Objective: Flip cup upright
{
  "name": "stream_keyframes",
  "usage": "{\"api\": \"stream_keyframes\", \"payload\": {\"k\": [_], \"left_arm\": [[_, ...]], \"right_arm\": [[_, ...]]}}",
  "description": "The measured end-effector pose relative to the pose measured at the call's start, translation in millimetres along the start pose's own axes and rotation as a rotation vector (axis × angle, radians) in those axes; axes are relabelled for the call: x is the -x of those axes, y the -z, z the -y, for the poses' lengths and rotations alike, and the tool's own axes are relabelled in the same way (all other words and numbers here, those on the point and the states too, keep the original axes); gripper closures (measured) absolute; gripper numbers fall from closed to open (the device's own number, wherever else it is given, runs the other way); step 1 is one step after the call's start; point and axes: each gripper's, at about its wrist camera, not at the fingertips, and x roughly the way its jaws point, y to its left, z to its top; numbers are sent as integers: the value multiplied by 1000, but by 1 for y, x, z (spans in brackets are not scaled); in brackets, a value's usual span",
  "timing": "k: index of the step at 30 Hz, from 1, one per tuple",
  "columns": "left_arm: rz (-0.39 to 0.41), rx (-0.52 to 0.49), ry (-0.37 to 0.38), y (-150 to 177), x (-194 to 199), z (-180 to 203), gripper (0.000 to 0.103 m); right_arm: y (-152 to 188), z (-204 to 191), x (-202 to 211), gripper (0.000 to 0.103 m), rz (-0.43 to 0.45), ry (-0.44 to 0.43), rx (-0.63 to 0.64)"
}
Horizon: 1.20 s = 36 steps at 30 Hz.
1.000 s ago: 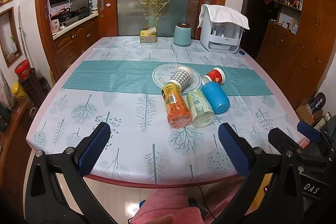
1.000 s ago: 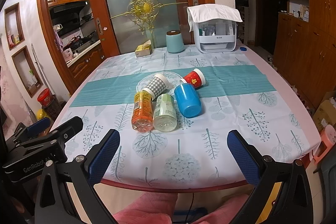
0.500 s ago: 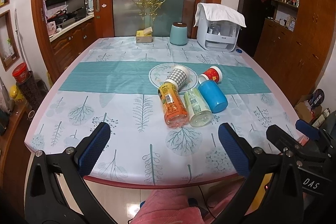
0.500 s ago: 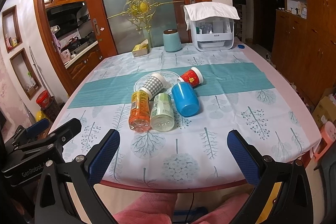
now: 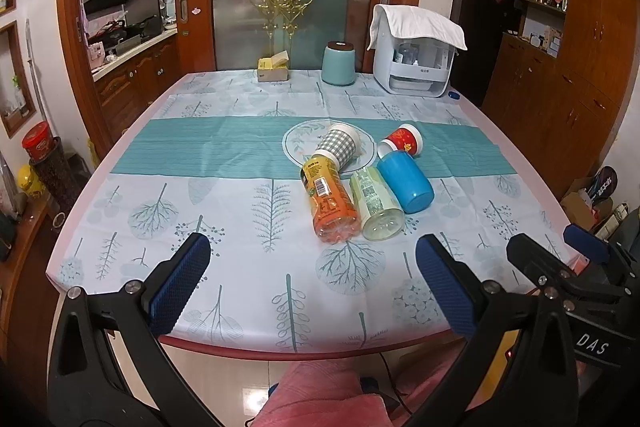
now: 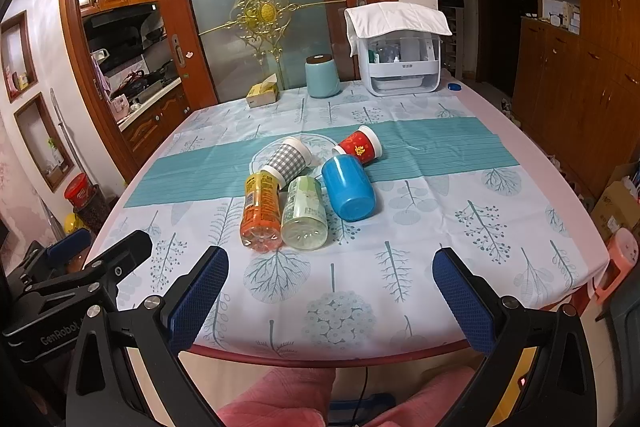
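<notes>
The blue cup (image 5: 406, 183) lies on its side near the middle of the table (image 5: 132, 147), its flat base turned toward the near edge and its mouth toward the red cup (image 5: 404, 143), which also lies tipped just behind it on the teal stripe. On its left it touches the pale green bottle (image 5: 376, 205), and the orange bottle (image 5: 330, 205) lies alongside that; the checked cup (image 5: 338, 147) rests on its side on the round mat (image 5: 294, 143), against the neck of the orange bottle. To the right of the blue cup the cloth is bare out to the table's right edge, and a broad bare strip runs between the cluster and the near edge. The left gripper (image 5: 312, 281) and the right gripper (image 6: 330, 291) hang at that near edge, each with its jaws wide apart and holding nothing. The blue cup's mouth faces away and cannot be seen in either view. Each gripper's body is cut off by the lower frame edge.
</notes>
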Motion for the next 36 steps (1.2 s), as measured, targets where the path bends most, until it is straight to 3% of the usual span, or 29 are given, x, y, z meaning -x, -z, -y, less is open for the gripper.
{"api": "stream_keyframes", "payload": {"k": [24,33,36], "left_arm": [[24,-12,17,3,9,-9,1],[16,-55,58,-26,-17,-12,1],[2,-90,70,-44,-37,-12,1]], "right_arm": [[-2,-8,-1,0,20,5,13],[-18,-9,-24,0,62,-42,9],[-25,-10,-41,0,114,-31,4]]}}
